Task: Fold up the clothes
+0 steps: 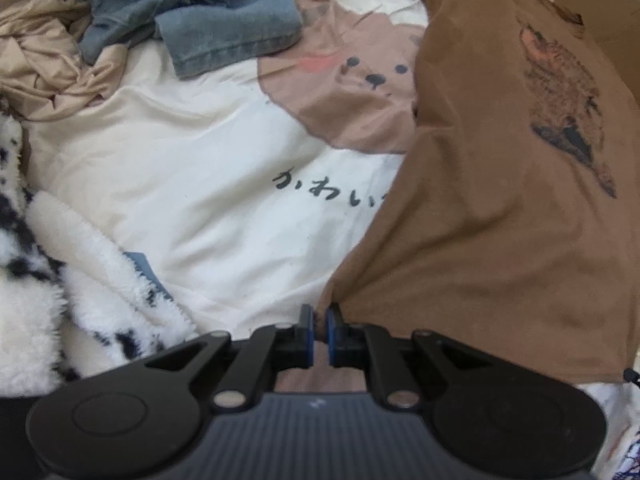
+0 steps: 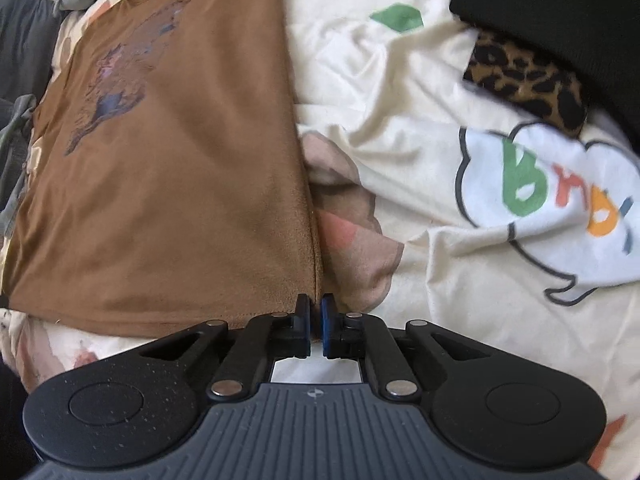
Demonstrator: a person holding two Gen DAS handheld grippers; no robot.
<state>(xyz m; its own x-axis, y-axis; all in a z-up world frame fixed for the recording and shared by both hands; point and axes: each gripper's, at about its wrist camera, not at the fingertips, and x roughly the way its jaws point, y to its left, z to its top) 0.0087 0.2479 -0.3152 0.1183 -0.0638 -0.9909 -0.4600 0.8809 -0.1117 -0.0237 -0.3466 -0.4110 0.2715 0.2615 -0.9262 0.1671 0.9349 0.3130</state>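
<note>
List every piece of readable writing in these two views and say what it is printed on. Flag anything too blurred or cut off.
"かわい": black handwritten characters on the cream bedsheet, left wrist view; the brown T-shirt covers the rest.
"B", then smaller orange letters too smeared to read: in the white cloud shape on the sheet, right wrist view.
T-shirt chest graphic: a picture, no legible text.
Small emblem on the gripper body: a mark, not letters.

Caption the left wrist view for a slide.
Left gripper pinches a corner of the brown T-shirt over the cream bedsheet.

Bear print point(image 1: 360, 92) on sheet half hidden under brown shirt point(image 1: 500, 220); text cut off.
</note>
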